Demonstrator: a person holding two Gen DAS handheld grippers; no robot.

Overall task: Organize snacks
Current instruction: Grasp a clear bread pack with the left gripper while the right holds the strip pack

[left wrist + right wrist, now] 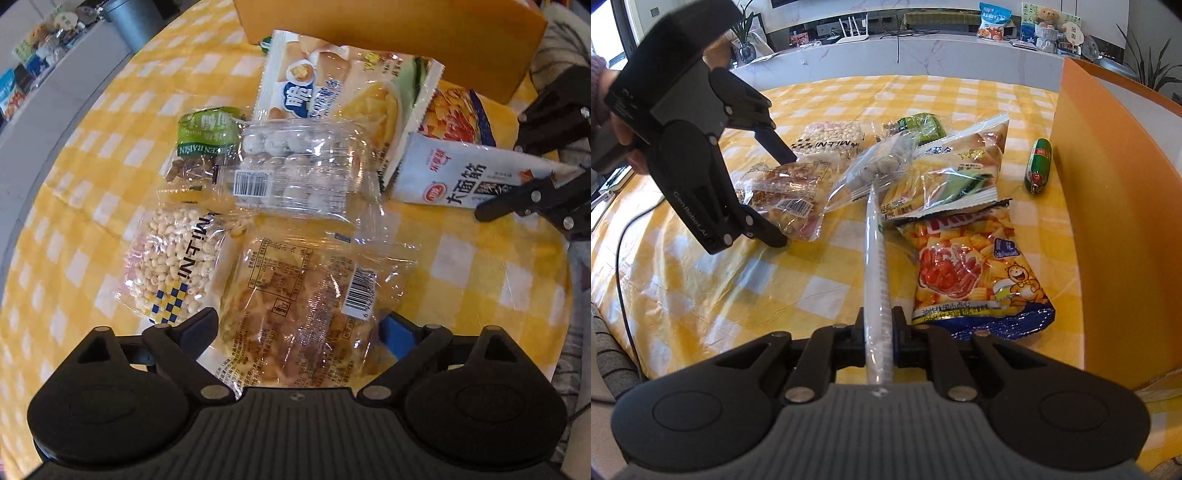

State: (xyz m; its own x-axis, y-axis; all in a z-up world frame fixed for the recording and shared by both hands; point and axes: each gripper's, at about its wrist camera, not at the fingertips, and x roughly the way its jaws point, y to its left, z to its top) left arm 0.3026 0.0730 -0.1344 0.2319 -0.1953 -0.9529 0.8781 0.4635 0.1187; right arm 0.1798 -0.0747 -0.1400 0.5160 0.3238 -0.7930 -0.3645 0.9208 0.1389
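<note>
A pile of snack packets lies on the yellow checked tablecloth. My left gripper points down and stands open wide, one finger on each side of a clear bag of brown pastry. From the right wrist view, that left gripper straddles the same pastry bag, and the pads do not press on it. My right gripper is shut on a white packet, seen edge-on. The right gripper grips the end of this white packet at the right of the left wrist view.
An orange box stands at the right with a green sausage beside it. The pile holds a puffed-grain bag, a raisin pack, a clear bag of white balls, a pale chips pack and a crab snack bag.
</note>
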